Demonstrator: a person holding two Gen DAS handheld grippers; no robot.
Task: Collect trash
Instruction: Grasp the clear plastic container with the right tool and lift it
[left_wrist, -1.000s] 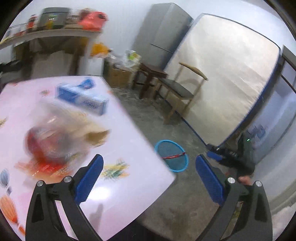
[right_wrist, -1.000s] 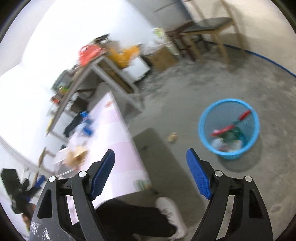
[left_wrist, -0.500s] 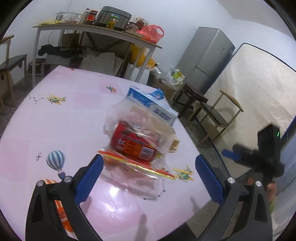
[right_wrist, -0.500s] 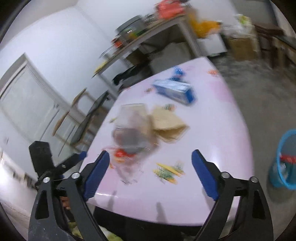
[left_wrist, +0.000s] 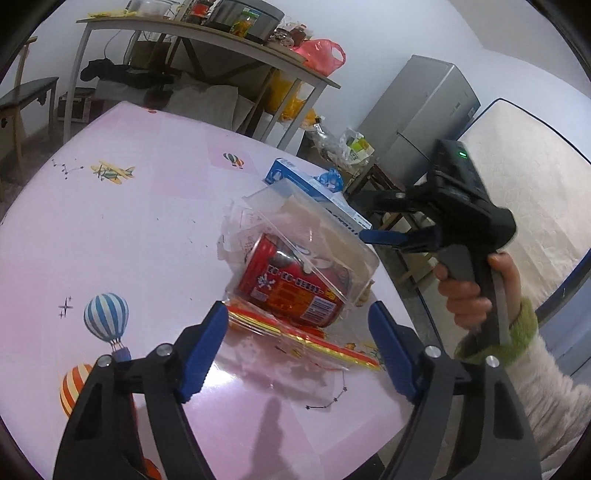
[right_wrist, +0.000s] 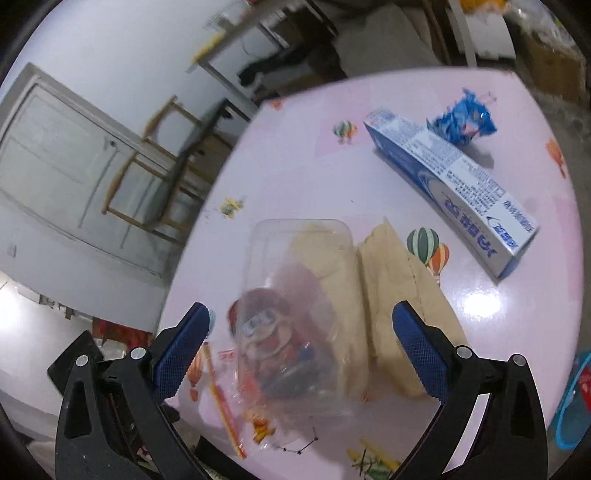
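Observation:
A red can (left_wrist: 291, 286) lies on its side under a clear plastic container (left_wrist: 314, 229) on the pink table (left_wrist: 122, 229), on a torn red-and-yellow wrapper (left_wrist: 295, 334). My left gripper (left_wrist: 295, 339) is open and empty, just short of the can. My right gripper (right_wrist: 301, 347) is open, above the container (right_wrist: 295, 266) and can (right_wrist: 269, 332); it also shows in the left wrist view (left_wrist: 384, 236). A tan paper bag (right_wrist: 388, 291), a blue-and-white box (right_wrist: 450, 192) and a crumpled blue wrapper (right_wrist: 463, 120) lie beyond.
A blue trash basket (right_wrist: 572, 406) stands on the floor off the table's right edge. A cluttered shelf table (left_wrist: 207, 40), a grey fridge (left_wrist: 424, 114), a mattress (left_wrist: 532, 192) and wooden chairs (right_wrist: 159, 155) surround the table.
Both grippers swung from the floor and basket to the table and closed in on the can and container. The left gripper's fingers have narrowed a little.

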